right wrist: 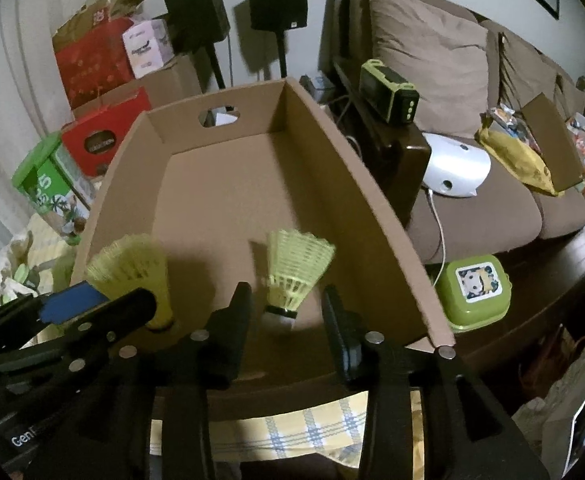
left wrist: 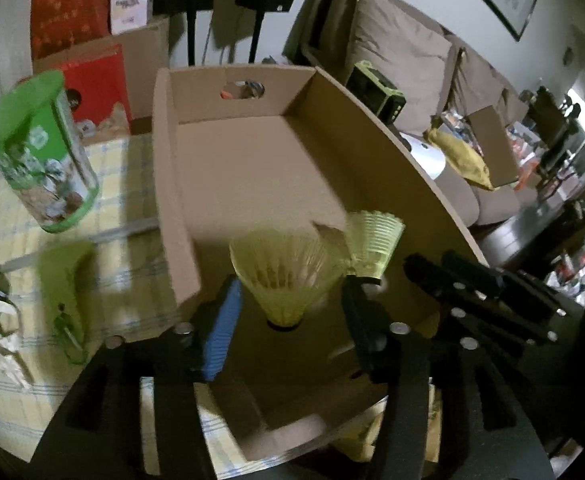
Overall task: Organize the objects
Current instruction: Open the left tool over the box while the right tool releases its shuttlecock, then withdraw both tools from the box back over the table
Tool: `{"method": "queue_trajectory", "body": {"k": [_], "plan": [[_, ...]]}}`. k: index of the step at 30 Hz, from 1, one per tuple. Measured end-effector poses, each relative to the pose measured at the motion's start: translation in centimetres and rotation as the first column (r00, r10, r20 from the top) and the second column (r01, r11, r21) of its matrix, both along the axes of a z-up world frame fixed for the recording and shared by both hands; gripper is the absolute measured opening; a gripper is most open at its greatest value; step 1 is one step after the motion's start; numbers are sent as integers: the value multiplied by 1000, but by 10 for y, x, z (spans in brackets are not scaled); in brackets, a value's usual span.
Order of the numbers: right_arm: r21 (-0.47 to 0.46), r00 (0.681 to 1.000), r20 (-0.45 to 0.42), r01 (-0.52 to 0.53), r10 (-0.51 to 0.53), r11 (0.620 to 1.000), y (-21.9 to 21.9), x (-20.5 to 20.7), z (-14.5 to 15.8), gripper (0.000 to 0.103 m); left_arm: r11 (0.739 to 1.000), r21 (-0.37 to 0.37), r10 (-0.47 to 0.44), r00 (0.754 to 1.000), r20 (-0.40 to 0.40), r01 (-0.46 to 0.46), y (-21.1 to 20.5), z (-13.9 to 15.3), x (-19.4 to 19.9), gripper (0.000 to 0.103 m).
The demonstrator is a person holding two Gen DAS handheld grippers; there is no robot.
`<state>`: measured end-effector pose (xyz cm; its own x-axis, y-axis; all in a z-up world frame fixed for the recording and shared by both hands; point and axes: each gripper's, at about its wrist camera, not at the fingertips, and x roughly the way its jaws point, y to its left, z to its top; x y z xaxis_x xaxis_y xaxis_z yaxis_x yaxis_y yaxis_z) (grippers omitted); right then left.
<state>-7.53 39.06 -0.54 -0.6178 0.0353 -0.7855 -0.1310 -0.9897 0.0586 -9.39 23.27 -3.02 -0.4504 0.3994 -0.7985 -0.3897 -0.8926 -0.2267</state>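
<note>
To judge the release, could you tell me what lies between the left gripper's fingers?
A yellow shuttlecock stands between the left gripper's open fingers, touching neither, in the left wrist view.

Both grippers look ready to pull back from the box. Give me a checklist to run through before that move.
1. Left gripper clear of its shuttlecock: ok, gaps show on both sides.
2. Right gripper clear of the second shuttlecock: ok, pads apart from it.
3. Both shuttlecocks inside the cardboard box: ok.
4. Shuttlecocks at rest: cannot tell, both look blurred.
5. The two grippers apart from each other: ok, though close.
6. Green canister outside the box: not ok, yet to be organized.
</note>
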Motion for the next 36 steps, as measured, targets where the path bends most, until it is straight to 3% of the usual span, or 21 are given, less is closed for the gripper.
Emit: {"method": "queue_trajectory", "body": {"k": [7,10,21,24,30,34,36], "plan": [[3,999,-36,-5,5,1000,-5,6,15,61,999,9,39,996,-84,-38,-23,26,6,74],[3,998,-57,-11,11,1000,-10,8,22,70,998,-2,59,992,-111,-59,-35,34,7,75],[32,995,-91,-35,38,999,-35,11,38,75,990,-30,132,984,-120,-136,-89,38,2,77],[32,994,-100,-45,48,998,-42,12,42,80,987,-45,144,981,-130,-151,-99,38,3,87],[32,991,-106,-77,80,997,-60,13,48,88,980,-45,183,972,-150,-191,-120,40,4,94],[29,989,-109,-99,101,995,-72,13,50,103,974,-51,208,963,-173,-219,-132,43,7,100],[35,988,-112,-101,104,994,-78,13,52,103,971,-51,219,959,-181,-232,-137,43,8,100]]}}
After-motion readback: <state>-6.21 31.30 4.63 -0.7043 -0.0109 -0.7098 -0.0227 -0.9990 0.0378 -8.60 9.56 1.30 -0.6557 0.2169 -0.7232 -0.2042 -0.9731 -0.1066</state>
